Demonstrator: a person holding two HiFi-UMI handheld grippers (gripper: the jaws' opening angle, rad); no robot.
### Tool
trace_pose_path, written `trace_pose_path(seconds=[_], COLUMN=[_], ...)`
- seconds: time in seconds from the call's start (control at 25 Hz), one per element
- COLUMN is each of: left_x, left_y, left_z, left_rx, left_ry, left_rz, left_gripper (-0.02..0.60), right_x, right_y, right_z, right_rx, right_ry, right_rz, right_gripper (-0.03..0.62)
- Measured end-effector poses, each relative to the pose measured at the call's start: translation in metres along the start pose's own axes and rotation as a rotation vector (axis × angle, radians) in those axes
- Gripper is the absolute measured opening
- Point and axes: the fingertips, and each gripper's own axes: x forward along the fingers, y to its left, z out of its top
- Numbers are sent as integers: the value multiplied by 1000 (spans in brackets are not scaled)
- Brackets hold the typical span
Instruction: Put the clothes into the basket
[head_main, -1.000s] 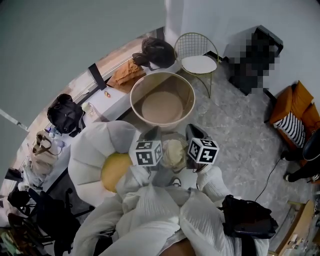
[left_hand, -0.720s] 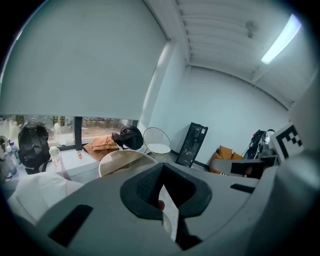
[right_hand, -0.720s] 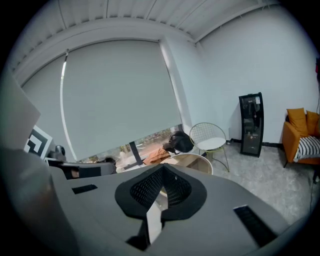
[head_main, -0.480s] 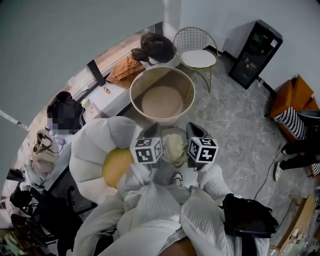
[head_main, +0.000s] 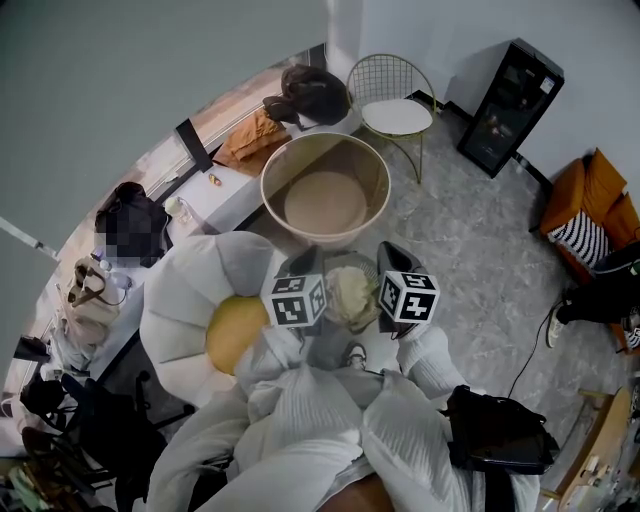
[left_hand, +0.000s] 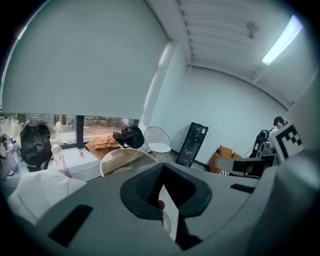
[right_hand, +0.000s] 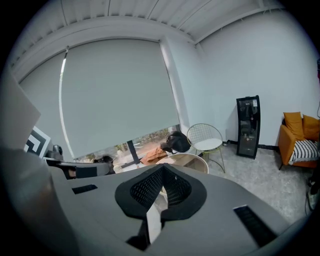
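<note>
The floor (head_main: 470, 250) is grey marbled stone, with pale walls and a drawn blind over a low window. A white ledge (head_main: 225, 195) runs under the window and carries a backpack (head_main: 130, 225), an orange bundle (head_main: 250, 145) and a dark bag (head_main: 312, 95). A wire chair (head_main: 398, 118) stands by the corner, a black cabinet (head_main: 510, 95) against the wall, and an orange sofa (head_main: 585, 205) at the right edge. A white petal cushion (head_main: 175, 300) with a yellow centre lies at the left. The round beige basket (head_main: 372, 170) stands on the floor beside the ledge, with nothing visible in it.

The sofa is cut by the frame, and of a second person only the dark legs (head_main: 600, 300) show. The wearer's white sleeves cover both hands. In each gripper view the gripper's own grey body blocks the lower half, so the floor just below the jaws is hidden.

The left gripper (left_hand: 163, 170) has its jaws together at the tips. The right gripper (right_hand: 163, 169) is clenched as well. A thin pale strip shows in the slit behind each pair of pads, and what it is cannot be made out.

A cream cloth (head_main: 350, 295) lies bunched between the two grippers, level with their marker cubes and just behind the jaw tips. Whether either gripper pinches it cannot be told. The basket is straight ahead of both jaws, apart from them and from the cloth.
</note>
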Motion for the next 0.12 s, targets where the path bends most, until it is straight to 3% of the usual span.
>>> trace_pose_path(seconds=[0.12], left_x=[-2], left_y=[2], left_z=[-2], left_rx=[3], left_ry=[3], left_rz=[3], left_gripper=[6], right_x=[0], right_y=[2], right_z=[-1], right_rx=[-6], right_ry=[-1], right_rz=[2], right_gripper=[23])
